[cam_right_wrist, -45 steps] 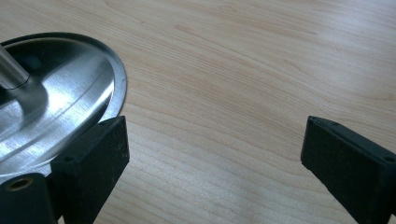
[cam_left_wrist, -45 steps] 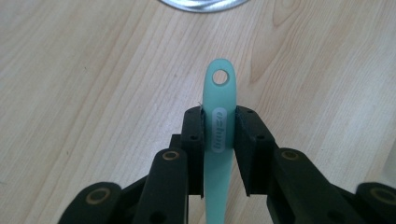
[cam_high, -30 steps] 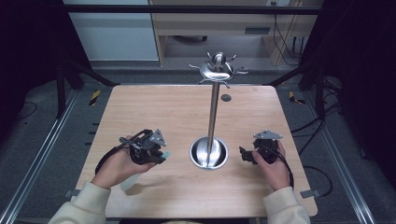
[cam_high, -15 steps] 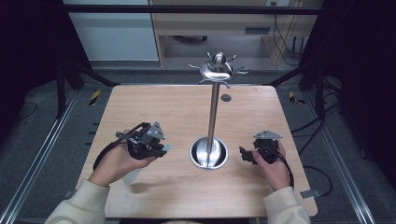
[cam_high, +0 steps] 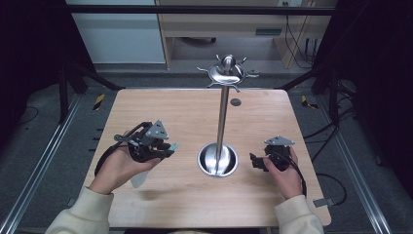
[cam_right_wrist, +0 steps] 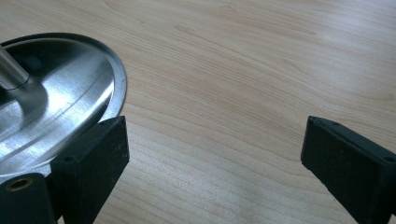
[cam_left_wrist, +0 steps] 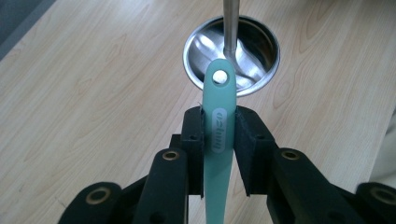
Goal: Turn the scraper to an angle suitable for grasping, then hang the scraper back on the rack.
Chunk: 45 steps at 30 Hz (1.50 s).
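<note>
High view overhead facing forward-down, both gripper views close (low), all sharing the stand's steel base (cam_high: 217, 160)

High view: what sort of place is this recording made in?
Probably a lab or data-collection workstation: a bare wooden table inside a black metal frame, cables trailing on the grey floor, and a person's hand-held left gripper and right gripper.

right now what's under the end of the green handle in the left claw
In the left gripper view the handle's holed end hangs over the rim of the steel stand's dish. The left claw covers the handle's sides, and its lower end runs out of frame.
</note>
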Each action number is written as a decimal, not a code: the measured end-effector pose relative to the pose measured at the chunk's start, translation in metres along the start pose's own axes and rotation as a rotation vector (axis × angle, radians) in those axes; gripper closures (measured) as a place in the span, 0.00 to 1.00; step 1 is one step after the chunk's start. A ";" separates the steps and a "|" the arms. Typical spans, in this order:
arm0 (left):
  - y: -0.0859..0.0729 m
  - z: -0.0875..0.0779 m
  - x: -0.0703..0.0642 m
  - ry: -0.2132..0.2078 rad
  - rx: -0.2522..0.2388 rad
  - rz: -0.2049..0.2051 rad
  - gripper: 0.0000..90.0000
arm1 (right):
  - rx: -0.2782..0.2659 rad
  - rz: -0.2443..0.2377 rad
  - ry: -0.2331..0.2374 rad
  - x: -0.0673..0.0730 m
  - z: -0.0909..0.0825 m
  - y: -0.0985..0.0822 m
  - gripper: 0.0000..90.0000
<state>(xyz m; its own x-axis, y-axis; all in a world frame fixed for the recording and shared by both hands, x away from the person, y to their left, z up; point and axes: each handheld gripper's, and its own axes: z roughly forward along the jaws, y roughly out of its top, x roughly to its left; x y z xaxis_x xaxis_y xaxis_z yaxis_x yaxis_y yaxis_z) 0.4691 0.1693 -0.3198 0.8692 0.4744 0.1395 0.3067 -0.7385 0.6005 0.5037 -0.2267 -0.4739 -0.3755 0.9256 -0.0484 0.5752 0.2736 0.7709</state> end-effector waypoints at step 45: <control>0.039 -0.042 -0.007 0.062 -0.197 0.020 0.82 | -0.001 -0.004 -0.001 -0.001 -0.001 0.001 0.09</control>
<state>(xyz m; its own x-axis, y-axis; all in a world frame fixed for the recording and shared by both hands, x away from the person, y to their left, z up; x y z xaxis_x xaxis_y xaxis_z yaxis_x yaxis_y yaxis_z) 0.4585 0.1572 -0.2643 0.8471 0.4933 0.1978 0.2023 -0.6434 0.7383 0.5037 -0.2276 -0.4727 -0.3770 0.9248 -0.0519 0.5729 0.2769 0.7714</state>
